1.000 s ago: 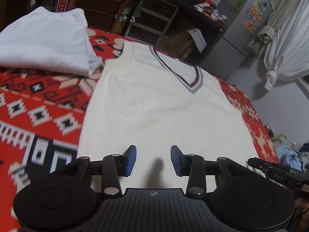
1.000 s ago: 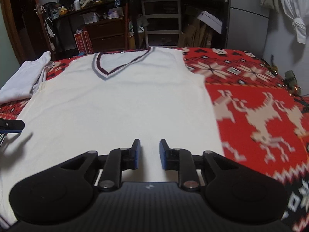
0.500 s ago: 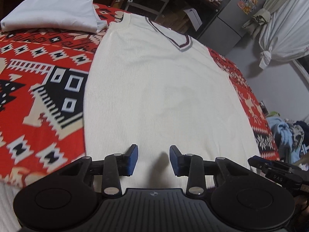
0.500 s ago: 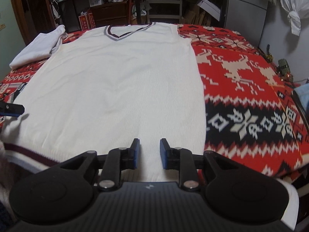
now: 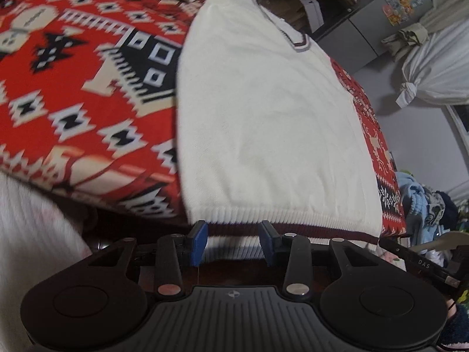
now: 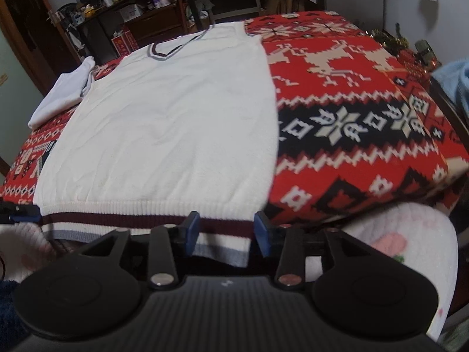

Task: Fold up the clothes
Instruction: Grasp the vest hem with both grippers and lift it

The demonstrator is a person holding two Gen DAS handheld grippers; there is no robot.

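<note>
Both the left gripper (image 5: pixel 233 242) and right gripper (image 6: pixel 224 234) are gaping wide at the cream vest's (image 6: pixel 176 123) striped hem (image 6: pixel 140 220), gripping nothing.

Blanket (image 6: pixel 366 135) beside vest (image 6: pixel 176 117) lies bare (folded garment (image 6: pixel 64 94) far-left).

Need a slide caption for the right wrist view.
Open right gripper at the striped hem of a cream knit V-neck vest on a red patterned blanket.
</note>
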